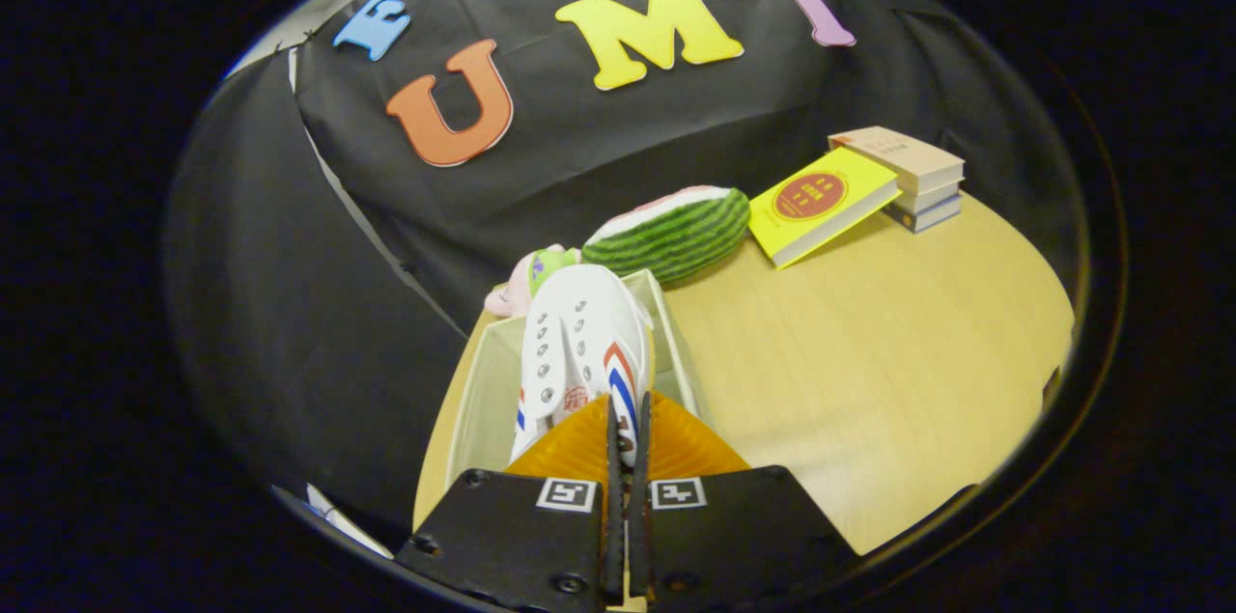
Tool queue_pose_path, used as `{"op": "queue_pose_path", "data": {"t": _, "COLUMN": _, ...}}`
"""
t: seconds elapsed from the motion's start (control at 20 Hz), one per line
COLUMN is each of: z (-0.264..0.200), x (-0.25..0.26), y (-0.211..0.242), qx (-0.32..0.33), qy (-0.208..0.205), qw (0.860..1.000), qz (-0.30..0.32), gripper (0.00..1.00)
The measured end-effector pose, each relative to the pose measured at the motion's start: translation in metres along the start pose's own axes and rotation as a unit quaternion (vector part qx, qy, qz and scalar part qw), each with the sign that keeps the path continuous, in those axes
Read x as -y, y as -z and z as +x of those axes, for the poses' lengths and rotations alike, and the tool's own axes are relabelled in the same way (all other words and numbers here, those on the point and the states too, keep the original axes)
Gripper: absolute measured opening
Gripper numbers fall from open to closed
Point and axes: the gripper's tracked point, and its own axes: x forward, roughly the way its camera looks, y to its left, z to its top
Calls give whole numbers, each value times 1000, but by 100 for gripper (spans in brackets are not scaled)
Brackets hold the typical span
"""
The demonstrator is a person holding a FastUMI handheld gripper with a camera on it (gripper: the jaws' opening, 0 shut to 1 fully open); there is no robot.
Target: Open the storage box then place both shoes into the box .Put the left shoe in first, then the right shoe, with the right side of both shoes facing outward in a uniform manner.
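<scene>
One white shoe [579, 352] between hand-held gripper [628, 415] fingers (over box [478, 391]).

- The gripper [628, 420] points toward 12 o'clock, tilted down.
- Its two orange fingers [579, 444] stand nearly together, with only a thin slit between them.
- They pinch the heel edge of a shoe [579, 352] at the tips.
- Black finger mounts sit at 6 o'clock, each bearing a square marker.
</scene>
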Motion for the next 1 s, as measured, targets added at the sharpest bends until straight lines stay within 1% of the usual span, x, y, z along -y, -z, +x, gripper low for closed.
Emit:
{"op": "queue_pose_path", "data": {"t": 0.05, "z": 4, "x": 5, "y": 3, "qx": 5, "qy": 8, "qw": 1000, "qz": -20, "gripper": 7}}
{"op": "queue_pose_path", "data": {"t": 0.1, "z": 13, "x": -3, "y": 8, "qx": 19, "qy": -18, "qw": 999, "qz": -33, "gripper": 31}}
{"op": "queue_pose_path", "data": {"t": 0.15, "z": 6, "x": -14, "y": 6, "qx": 29, "qy": -46, "qw": 998, "qz": -45, "gripper": 55}}
{"op": "queue_pose_path", "data": {"t": 0.2, "z": -1, "x": -6, "y": 5, "qx": 35, "qy": -31, "qw": 997, "qz": -65, "gripper": 78}}
{"op": "queue_pose_path", "data": {"t": 0.25, "z": -11, "x": 18, "y": 3, "qx": 49, "qy": 5, "qw": 995, "qz": -88, "gripper": 100}}
{"op": "queue_pose_path", "data": {"t": 0.3, "z": -17, "x": 28, "y": -6, "qx": 72, "qy": 23, "qw": 991, "qz": -109, "gripper": 100}}
{"op": "queue_pose_path", "data": {"t": 0.35, "z": -23, "x": 27, "y": -13, "qx": 95, "qy": 30, "qw": 988, "qz": -122, "gripper": 100}}
{"op": "queue_pose_path", "data": {"t": 0.45, "z": -46, "x": 29, "y": -21, "qx": 122, "qy": 35, "qw": 984, "qz": -126, "gripper": 100}}
{"op": "queue_pose_path", "data": {"t": 0.55, "z": -74, "x": 33, "y": -33, "qx": 148, "qy": 31, "qw": 981, "qz": -118, "gripper": 100}}
{"op": "queue_pose_path", "data": {"t": 0.7, "z": -117, "x": 47, "y": -57, "qx": 194, "qy": 35, "qw": 974, "qz": -112, "gripper": 100}}
{"op": "queue_pose_path", "data": {"t": 0.8, "z": -143, "x": 58, "y": -66, "qx": 213, "qy": 36, "qw": 970, "qz": -109, "gripper": 100}}
{"op": "queue_pose_path", "data": {"t": 1.0, "z": -197, "x": 96, "y": -78, "qx": 254, "qy": 42, "qw": 963, "qz": -85, "gripper": 100}}
